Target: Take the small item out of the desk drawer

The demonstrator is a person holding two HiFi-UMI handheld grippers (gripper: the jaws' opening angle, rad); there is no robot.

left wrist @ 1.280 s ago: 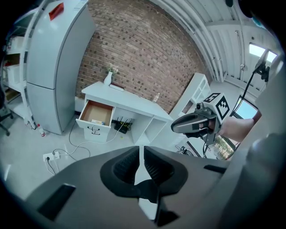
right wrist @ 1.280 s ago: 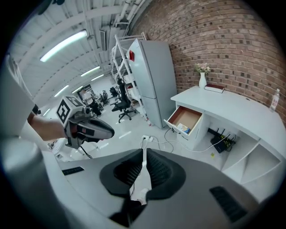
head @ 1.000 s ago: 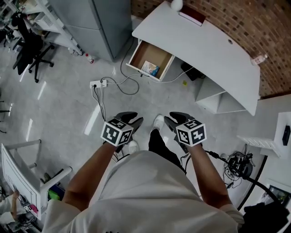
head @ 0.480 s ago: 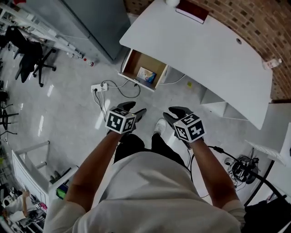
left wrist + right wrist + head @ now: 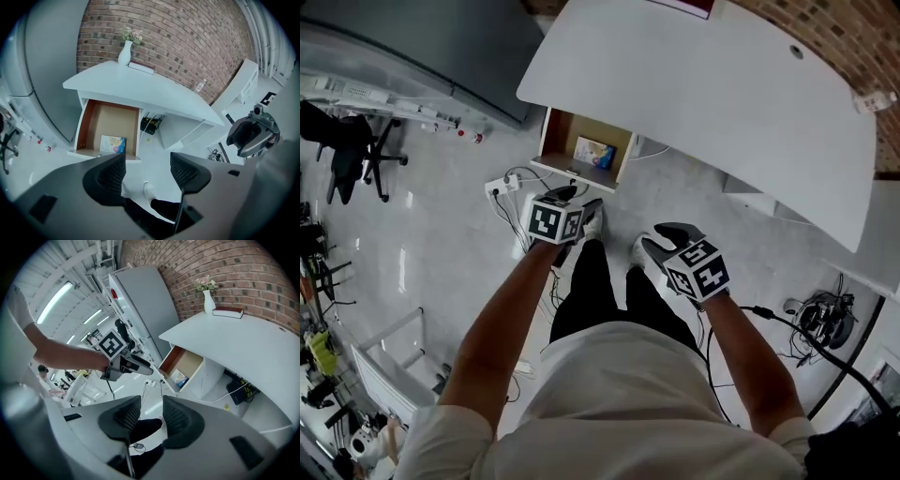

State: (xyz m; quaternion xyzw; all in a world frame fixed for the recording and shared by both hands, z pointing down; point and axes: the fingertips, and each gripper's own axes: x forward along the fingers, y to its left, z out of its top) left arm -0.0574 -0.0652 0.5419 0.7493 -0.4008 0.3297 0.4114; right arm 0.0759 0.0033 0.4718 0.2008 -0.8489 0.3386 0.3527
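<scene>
Drawer (image 5: 561, 141), just one, stands open holding one small item (image 5: 593, 152); left claw (image 5: 147, 160) and right claw (image 5: 151, 401) are opening, both empty.

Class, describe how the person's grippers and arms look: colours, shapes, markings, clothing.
The left gripper and right gripper match: dark grey bodies, two curved jaws with ribbed black pads, and a white cube bearing black square markers. Both pairs of jaws are opening, nothing between them. Bare arms emerge from a short-sleeved white T-shirt.
</scene>
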